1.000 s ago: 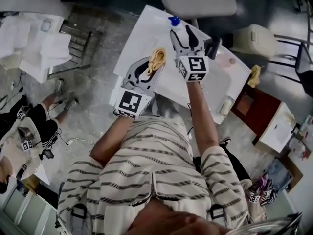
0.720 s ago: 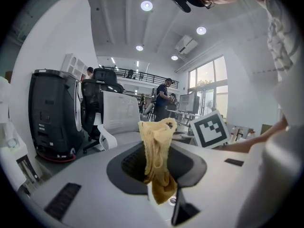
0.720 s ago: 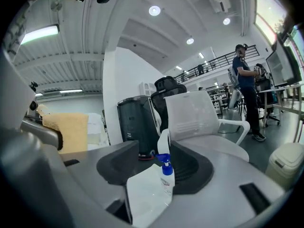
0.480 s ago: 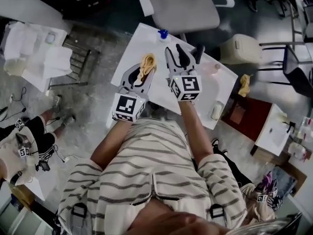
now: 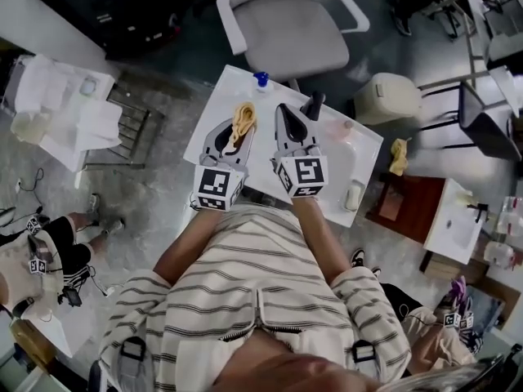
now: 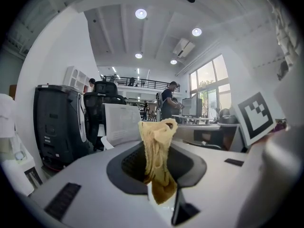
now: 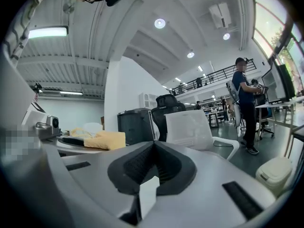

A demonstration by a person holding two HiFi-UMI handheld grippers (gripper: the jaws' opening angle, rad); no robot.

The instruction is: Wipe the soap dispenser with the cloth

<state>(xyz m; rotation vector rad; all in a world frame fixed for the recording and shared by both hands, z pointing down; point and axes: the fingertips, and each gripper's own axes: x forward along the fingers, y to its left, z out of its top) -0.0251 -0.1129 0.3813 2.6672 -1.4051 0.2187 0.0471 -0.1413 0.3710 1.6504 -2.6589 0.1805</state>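
Note:
The soap dispenser (image 5: 261, 80), white with a blue cap, stands at the far edge of the small white table (image 5: 216, 109). My left gripper (image 5: 236, 131) is shut on a crumpled yellow cloth (image 5: 243, 118), which in the left gripper view (image 6: 154, 144) sticks up between the pads as a cloth (image 6: 156, 148) bunch. My right gripper (image 5: 284, 109) hovers beside it, short of the dispenser. Its jaws have just been closing and now meet with nothing between them (image 7: 153, 145). Both grippers point level over the table.
A black fixture (image 5: 313, 104) stands on the table just right of the right gripper. A pink bar (image 5: 347, 126) and a white item (image 5: 353, 194) lie further right. A grey office chair (image 5: 286, 23) and a bin (image 5: 386, 96) stand behind the table.
Both grippers have lifted away from the table. The right gripper, open by the dispenser's top before, has pulled back and its jaws have closed. The dispenser stays on the table.

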